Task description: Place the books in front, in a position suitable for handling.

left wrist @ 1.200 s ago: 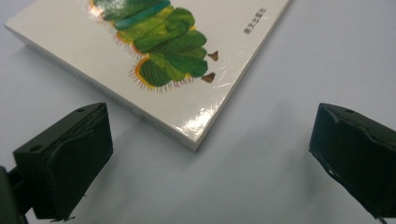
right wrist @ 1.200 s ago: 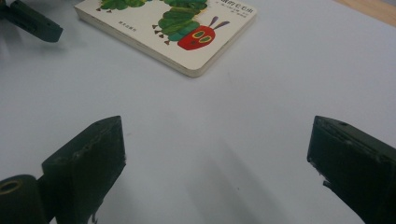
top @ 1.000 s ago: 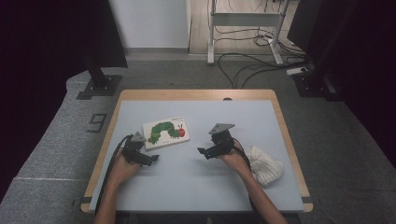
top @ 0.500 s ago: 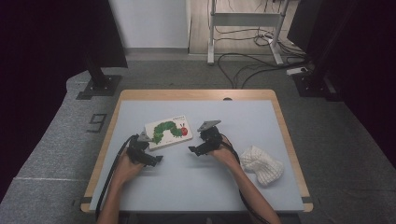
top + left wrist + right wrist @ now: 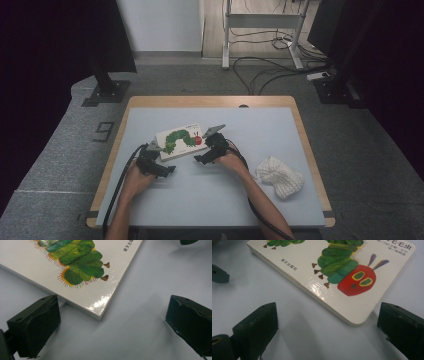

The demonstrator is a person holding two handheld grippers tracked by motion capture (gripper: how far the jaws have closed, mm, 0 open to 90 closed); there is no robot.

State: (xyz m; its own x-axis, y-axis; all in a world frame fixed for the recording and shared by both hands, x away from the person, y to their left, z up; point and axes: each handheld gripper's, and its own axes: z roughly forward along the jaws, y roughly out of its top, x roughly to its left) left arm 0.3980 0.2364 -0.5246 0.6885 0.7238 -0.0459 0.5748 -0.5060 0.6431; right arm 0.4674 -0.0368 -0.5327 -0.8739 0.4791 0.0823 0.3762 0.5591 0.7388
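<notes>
The book (image 5: 181,142) lies flat on the worktop (image 5: 260,200), a little toward nine o'clock of its centre, its cover showing a green caterpillar with a red head. It looks like a stiff board book: thick, rigid, fairly light, with a glossy cover that would likely slip under a flat press. The best hold is probably at a corner or along an edge, one jaw above and one below, since it lies flush and a jaw must first get under it.

The left gripper (image 5: 161,169) sits at the book's seven o'clock corner, jaws wide apart and holding nothing; in the left gripper view (image 5: 112,322) that corner (image 5: 100,315) lies between them, near the left jaw, with no contact I can see. The right gripper (image 5: 202,157) is at the book's five o'clock corner, also wide apart and empty; the rounded corner (image 5: 357,321) sits between its jaws, untouched.

Well off at four o'clock lies a white knitted cloth (image 5: 279,176).
</notes>
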